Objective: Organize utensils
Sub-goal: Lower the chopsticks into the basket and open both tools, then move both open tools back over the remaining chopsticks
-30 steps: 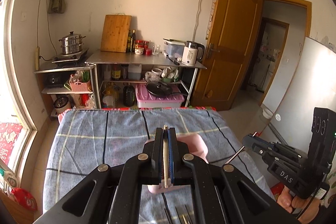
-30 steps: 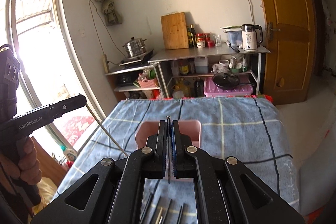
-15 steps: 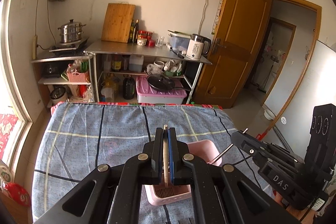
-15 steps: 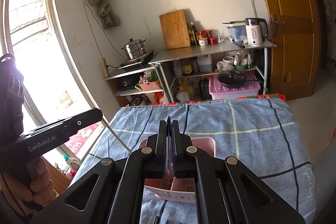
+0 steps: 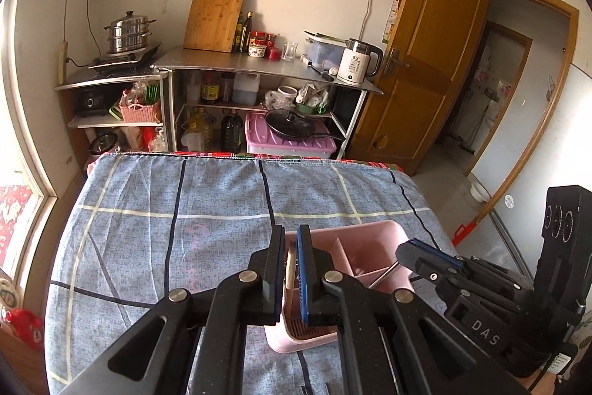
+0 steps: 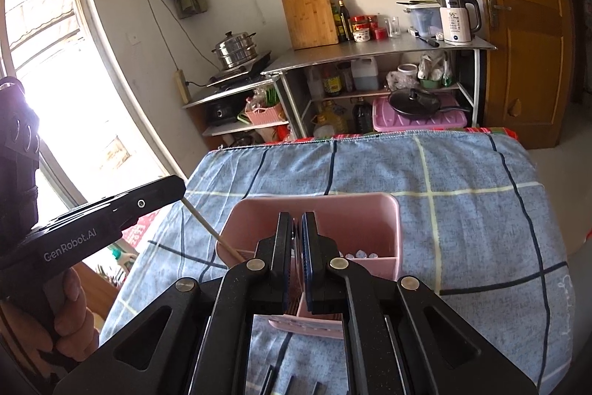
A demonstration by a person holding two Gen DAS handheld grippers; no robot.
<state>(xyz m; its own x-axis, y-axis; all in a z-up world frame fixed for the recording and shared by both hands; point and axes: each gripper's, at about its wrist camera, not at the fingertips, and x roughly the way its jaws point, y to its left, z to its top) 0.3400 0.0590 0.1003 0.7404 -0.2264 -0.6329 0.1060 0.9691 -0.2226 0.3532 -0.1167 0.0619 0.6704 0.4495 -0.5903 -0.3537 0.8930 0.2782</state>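
The left hand-held gripper (image 5: 289, 236) is clamped on a pale wooden chopstick (image 5: 291, 271), which stands between its black pad and its blue pad. From the right wrist view the same stick runs out of that gripper's tip and slants down and forward over the near left rim of a pink utensil caddy (image 6: 314, 199). Its lower end is inside the caddy, hidden behind the right gripper's frame.

The right hand-held gripper (image 6: 294, 221) hangs directly over the caddy, pointing down into it. Its jaws are opening, with a thin metal chopstick (image 5: 383, 274) between them. In the right wrist view only a dark sliver of it shows in the gap, close to the left pad. In the left wrist view the metal stick slants from that gripper's tip down into the caddy, near an inner divider. I cannot tell which compartment it enters.

The caddy stands just ahead of and below both grippers on the bench (image 5: 166, 239), which is draped in a blue checked cloth. The two grippers are close side by side, the right one just to the right of the left. A person's hand (image 6: 70, 313) wraps the left gripper's handle. A few dark utensil ends (image 6: 292, 385) lie on the cloth under the right gripper, nearer than the caddy.
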